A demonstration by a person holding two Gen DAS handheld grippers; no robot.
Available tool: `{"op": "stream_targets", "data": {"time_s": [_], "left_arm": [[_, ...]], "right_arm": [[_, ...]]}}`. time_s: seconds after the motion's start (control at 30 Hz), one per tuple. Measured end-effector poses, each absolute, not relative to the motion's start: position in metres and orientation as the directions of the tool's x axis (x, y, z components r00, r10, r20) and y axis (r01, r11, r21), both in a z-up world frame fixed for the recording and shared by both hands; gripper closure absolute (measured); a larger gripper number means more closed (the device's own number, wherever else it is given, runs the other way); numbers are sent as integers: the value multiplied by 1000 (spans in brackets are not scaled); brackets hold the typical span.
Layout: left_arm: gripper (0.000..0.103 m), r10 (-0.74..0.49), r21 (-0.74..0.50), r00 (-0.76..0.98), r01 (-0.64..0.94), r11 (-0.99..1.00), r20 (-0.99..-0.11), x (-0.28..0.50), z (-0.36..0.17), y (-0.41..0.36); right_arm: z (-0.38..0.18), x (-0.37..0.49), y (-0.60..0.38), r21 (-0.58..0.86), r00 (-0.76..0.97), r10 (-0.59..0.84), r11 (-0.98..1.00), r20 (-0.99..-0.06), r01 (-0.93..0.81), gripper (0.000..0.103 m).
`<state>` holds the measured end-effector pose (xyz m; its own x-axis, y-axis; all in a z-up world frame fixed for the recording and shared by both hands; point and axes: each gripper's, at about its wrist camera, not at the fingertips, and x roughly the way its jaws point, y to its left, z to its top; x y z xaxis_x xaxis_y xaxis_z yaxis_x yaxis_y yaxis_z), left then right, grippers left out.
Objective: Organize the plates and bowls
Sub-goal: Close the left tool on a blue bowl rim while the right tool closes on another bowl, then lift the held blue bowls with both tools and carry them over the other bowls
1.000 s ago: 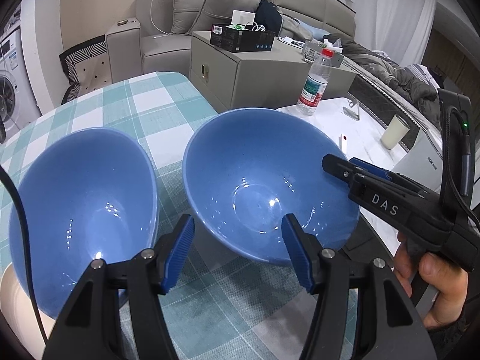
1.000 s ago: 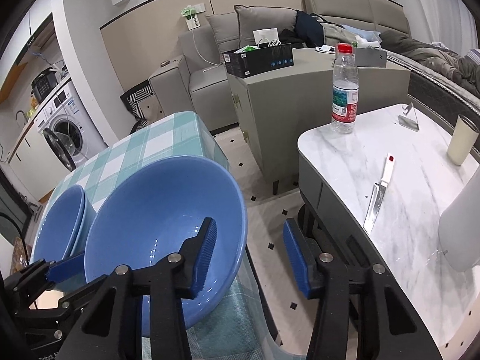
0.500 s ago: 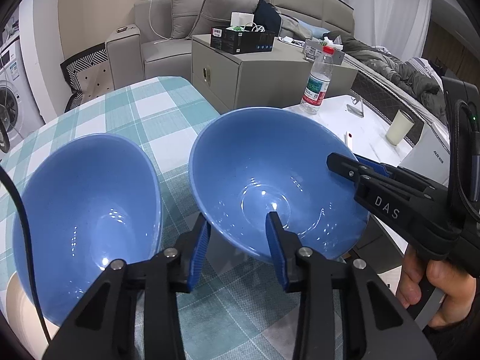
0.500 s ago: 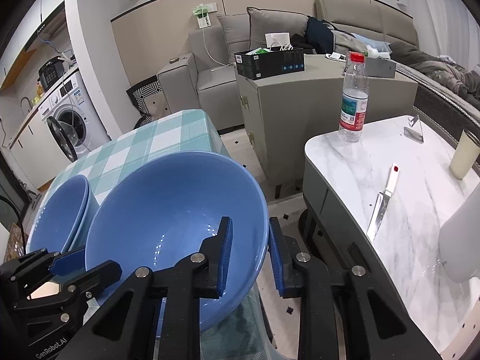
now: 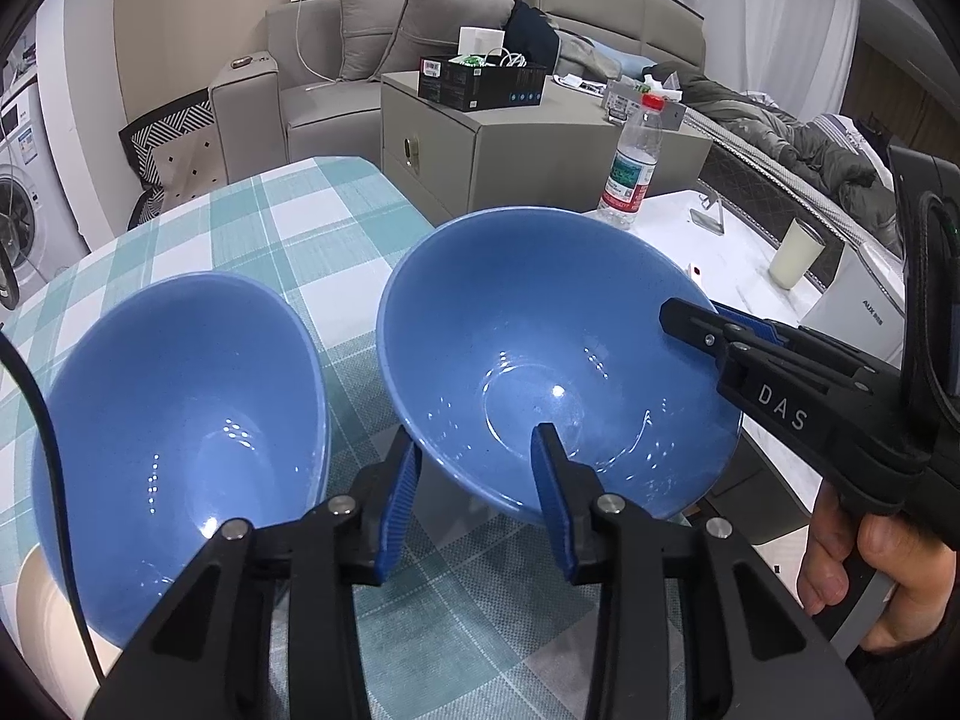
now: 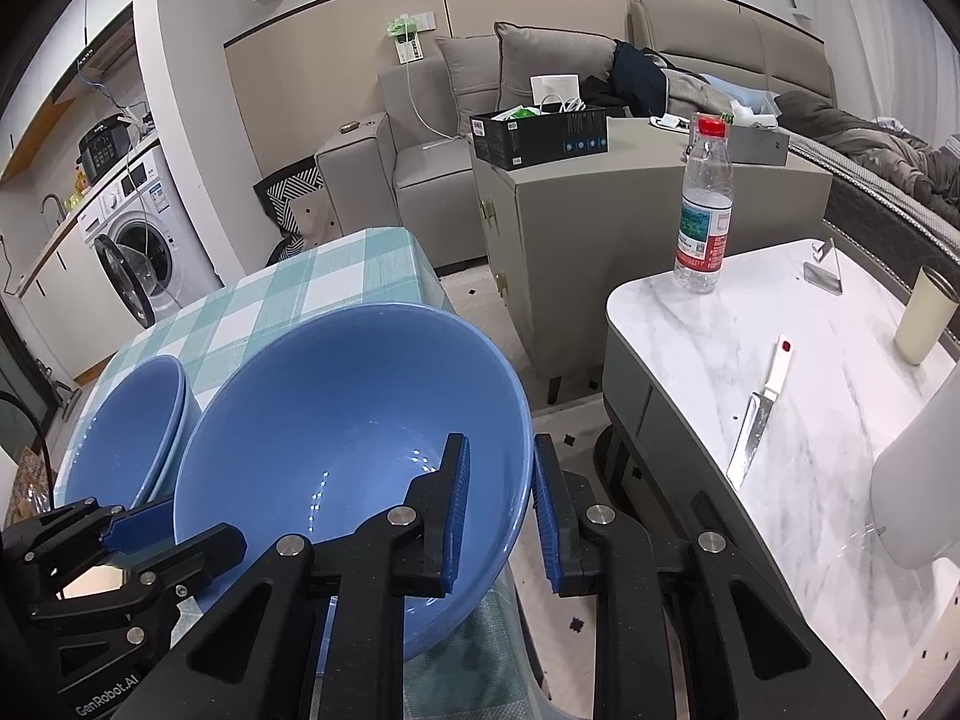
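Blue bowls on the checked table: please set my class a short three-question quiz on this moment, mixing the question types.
1. True or false: the left gripper and the right gripper both straddle the rim of the same blue bowl.
2. What lies flat on the marble table? A knife; B fork; C spoon.
3. Fill in: the water bottle has a ___ cap.

Key: 1 true, both sets of jaws have just been closing on that rim; 2 A; 3 red.

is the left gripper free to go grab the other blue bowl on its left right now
Probably not yet. The left gripper is shut on the near rim of the right-hand blue bowl, which the right gripper also clamps. The other blue bowl sits close beside it, nothing between them.
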<state>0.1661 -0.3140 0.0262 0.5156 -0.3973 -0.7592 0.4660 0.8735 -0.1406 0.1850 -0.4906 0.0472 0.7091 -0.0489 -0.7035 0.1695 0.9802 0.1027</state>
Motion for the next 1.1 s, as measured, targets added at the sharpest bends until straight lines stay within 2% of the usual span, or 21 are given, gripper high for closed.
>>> {"op": "stream_targets", "data": {"time_s": [1.1], "left_arm": [[66, -434, -161, 612, 449, 879, -661, 153, 81, -260]], "right_arm": [[116, 147, -436, 62, 828, -33, 995, -560, 82, 82]]}}
